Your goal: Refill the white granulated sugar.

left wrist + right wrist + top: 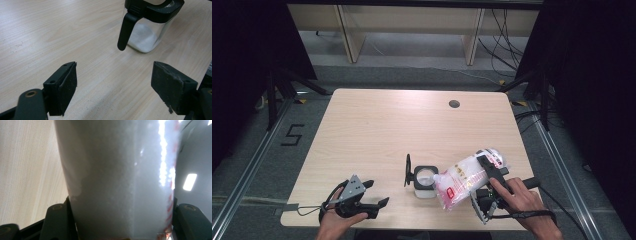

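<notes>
A clear bag of white granules (pixel 466 179) with red print is tilted, its lower corner over the open mouth of a small glass jar (pixel 425 181). My right gripper (pixel 490 172) is shut on the bag; in the right gripper view the bag (pixel 120 177) sits squeezed between both jaws. The jar (pixel 147 32) has a black rim, a black handle and a lid flipped up at its left, with some white granules inside. My left gripper (pixel 378 193) rests near the table's front edge, left of the jar, its jaws wide open and empty (pixel 113 87).
The light wooden table (pixel 377 125) has a round cable hole (pixel 454 104) near its far edge. Beyond it stand wooden desk legs, with cables on the grey floor. Dark stands flank both sides.
</notes>
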